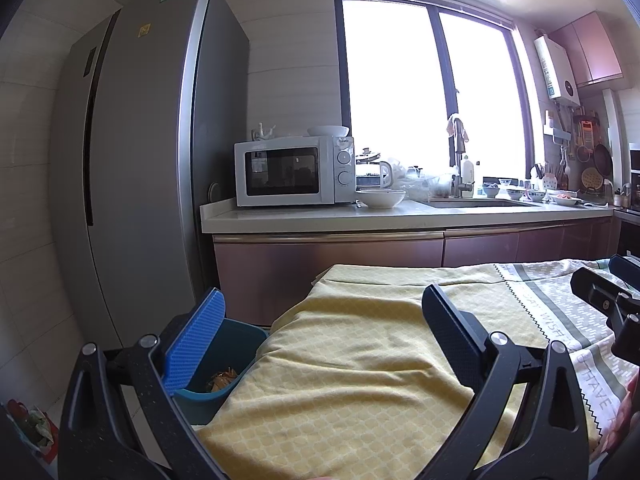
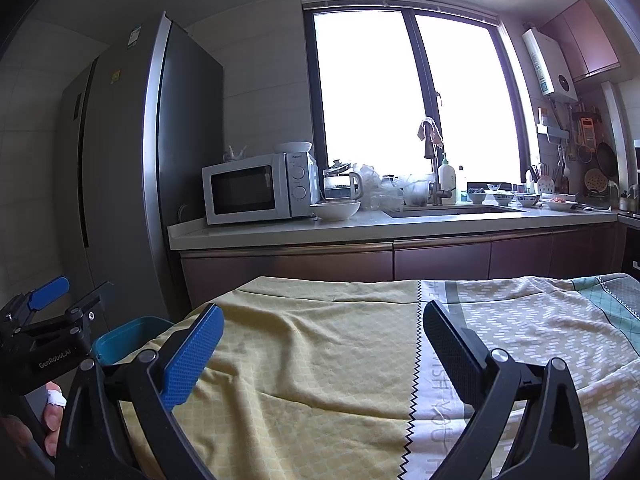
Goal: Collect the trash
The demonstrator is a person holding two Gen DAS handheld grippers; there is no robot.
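A teal trash bin (image 1: 236, 354) stands at the table's left edge, with crumpled orange-brown trash (image 1: 222, 380) inside; its rim also shows in the right wrist view (image 2: 132, 334). My left gripper (image 1: 320, 312) is open and empty, held over the yellow cloth near the bin. My right gripper (image 2: 322, 330) is open and empty over the middle of the cloth. The left gripper's body also shows at the left of the right wrist view. No loose trash shows on the cloth.
A yellow and patterned tablecloth (image 2: 320, 380) covers the table. Beyond it are a kitchen counter (image 1: 360, 216) with a microwave (image 1: 292, 170), a white bowl (image 1: 380, 198) and a sink, and a tall fridge (image 1: 140, 160) on the left.
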